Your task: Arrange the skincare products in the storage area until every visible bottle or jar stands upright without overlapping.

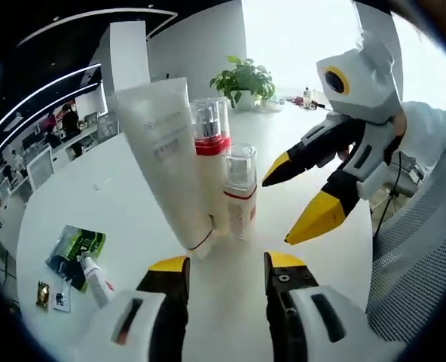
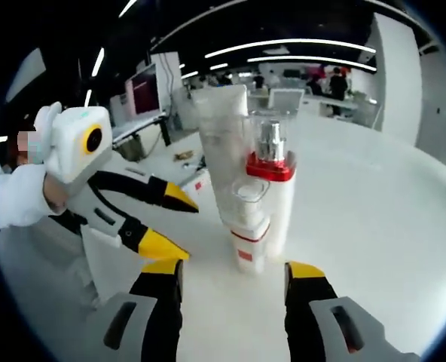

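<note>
Three skincare items stand upright in a tight cluster on the white table [image 1: 132, 226]: a tall white tube [image 1: 166, 151] on its cap, a white bottle with a clear cap and red band [image 1: 212, 147], and a shorter clear-capped bottle [image 1: 240, 192] in front. My left gripper [image 1: 227, 264] is open just short of them, nothing between its jaws. My right gripper [image 1: 283, 207] reaches in from the right, open, close beside the short bottle. In the right gripper view the tube [image 2: 219, 128], red-band bottle [image 2: 272, 181] and short bottle [image 2: 249, 226] stand ahead of my open right gripper [image 2: 232, 269]; the left gripper [image 2: 179, 226] is open at their left.
A small white tube [image 1: 95, 277] lies on its side beside a green packet [image 1: 76, 253] at the table's left. A potted plant [image 1: 244, 79] stands at the far edge. A person's white sleeve [image 1: 434, 136] holds the right gripper. Desks and monitors [image 2: 283, 98] lie beyond.
</note>
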`<state>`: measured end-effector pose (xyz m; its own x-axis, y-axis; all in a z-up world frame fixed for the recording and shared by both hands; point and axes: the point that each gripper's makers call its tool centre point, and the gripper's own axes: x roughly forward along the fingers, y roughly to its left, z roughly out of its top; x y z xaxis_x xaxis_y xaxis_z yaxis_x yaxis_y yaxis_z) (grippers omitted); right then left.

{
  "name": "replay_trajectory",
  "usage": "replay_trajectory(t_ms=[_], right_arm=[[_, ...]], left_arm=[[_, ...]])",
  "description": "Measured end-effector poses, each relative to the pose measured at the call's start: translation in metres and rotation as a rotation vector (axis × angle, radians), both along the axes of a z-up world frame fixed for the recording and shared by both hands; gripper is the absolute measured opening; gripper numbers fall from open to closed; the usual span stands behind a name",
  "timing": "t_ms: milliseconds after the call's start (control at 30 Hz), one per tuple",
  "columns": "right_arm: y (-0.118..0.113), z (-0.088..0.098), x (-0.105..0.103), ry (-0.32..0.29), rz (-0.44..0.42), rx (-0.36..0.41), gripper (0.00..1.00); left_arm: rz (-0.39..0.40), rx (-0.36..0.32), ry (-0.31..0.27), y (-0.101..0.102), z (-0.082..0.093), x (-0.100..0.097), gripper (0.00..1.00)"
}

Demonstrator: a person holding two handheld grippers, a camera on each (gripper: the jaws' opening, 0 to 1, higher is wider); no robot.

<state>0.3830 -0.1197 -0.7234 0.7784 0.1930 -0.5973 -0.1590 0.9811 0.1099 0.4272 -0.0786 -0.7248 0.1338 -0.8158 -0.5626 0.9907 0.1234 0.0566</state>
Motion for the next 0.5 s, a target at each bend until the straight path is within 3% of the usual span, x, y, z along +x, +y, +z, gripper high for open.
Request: replay_trajectory(t_ms=[500], right_arm=[[0.007, 0.022, -0.003, -0.047, 0.044, -0.037, 0.68]], left_arm=[[0.054, -0.006, 0.023, 0.041, 0.027, 0.013, 0.60]])
